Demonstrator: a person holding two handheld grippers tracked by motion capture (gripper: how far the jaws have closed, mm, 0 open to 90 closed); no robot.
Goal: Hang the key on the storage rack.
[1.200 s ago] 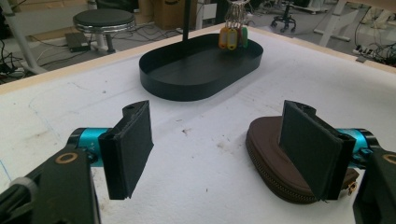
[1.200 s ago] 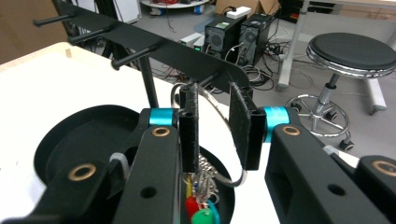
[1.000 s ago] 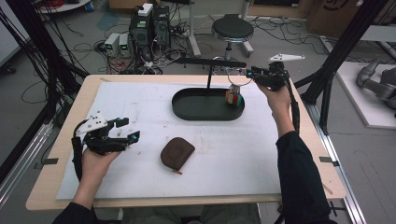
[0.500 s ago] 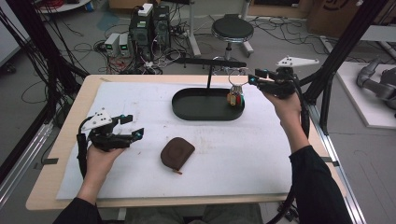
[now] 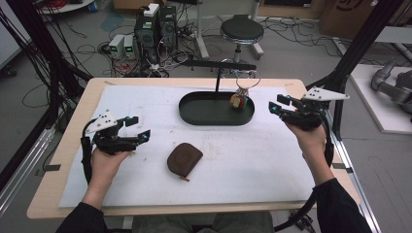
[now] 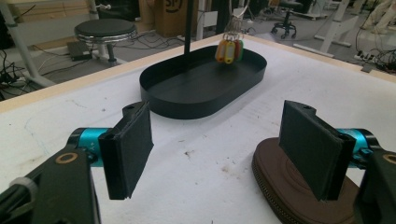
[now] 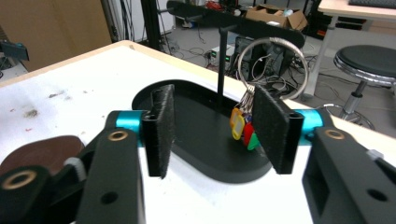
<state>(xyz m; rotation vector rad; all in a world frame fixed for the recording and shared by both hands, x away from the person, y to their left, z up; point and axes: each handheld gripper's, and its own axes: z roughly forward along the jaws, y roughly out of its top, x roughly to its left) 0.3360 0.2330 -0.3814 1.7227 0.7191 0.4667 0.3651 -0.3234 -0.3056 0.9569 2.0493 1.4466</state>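
Ring (image 7: 272,62) detail appears in the right gripper view; keys (image 5: 236,100) hang over the tray (image 5: 194,114). Right gripper (image 5: 275,107), withdrawn from keys, jaws just opening, empty; left gripper (image 5: 141,132) jaws apart.

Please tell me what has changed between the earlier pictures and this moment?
The right gripper has let go of the key ring and drawn back to the right of the tray; its jaws have just been opening and nothing is between them. The keys now hang from the stand above the tray. The left gripper crept slightly toward the pouch. Pouch and tray have not moved.
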